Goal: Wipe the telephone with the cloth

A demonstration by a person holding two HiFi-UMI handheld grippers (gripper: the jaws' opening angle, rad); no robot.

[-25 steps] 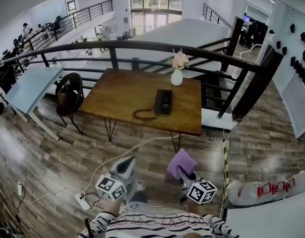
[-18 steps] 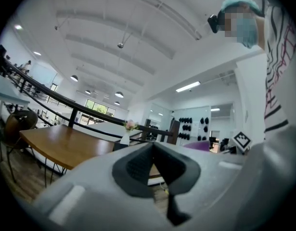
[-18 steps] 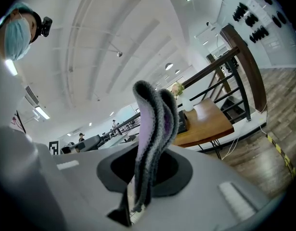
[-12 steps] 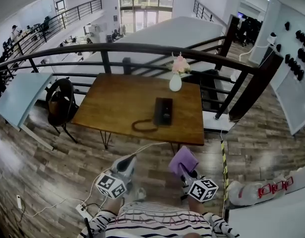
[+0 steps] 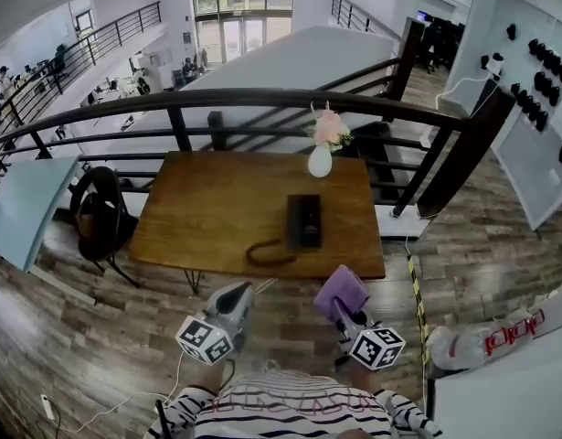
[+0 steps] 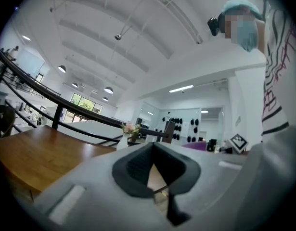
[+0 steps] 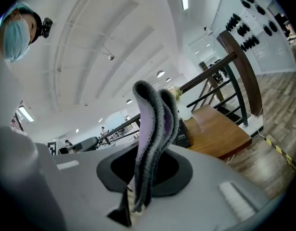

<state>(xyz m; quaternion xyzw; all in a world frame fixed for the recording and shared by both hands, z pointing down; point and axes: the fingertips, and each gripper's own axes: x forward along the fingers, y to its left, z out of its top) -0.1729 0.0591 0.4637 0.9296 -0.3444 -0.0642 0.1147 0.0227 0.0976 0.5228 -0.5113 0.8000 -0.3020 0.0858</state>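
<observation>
The black telephone (image 5: 304, 220) lies on the right half of the wooden table (image 5: 217, 208), and its cord (image 5: 267, 252) loops toward the front edge. My right gripper (image 5: 341, 311) is off the table, just in front of its front right corner, shut on a folded purple cloth (image 5: 343, 291). The right gripper view shows the cloth (image 7: 152, 124) rising from the jaws, with the telephone (image 7: 182, 134) behind it. My left gripper (image 5: 230, 302) hovers in front of the table's front edge, shut and holding nothing. The left gripper view shows the gripper (image 6: 155, 177) pointing along the table (image 6: 37, 153).
A white vase of pink flowers (image 5: 321, 154) stands at the table's back edge. A dark railing (image 5: 262, 99) runs behind the table. A chair with a bag (image 5: 98, 213) is at its left. Cables (image 5: 107, 408) and striped tape (image 5: 416, 286) lie on the floor.
The view has drawn closer to the table, which now sits lower and larger in the frame. Both grippers have come nearer its front edge, the cloth still held in the right one.
</observation>
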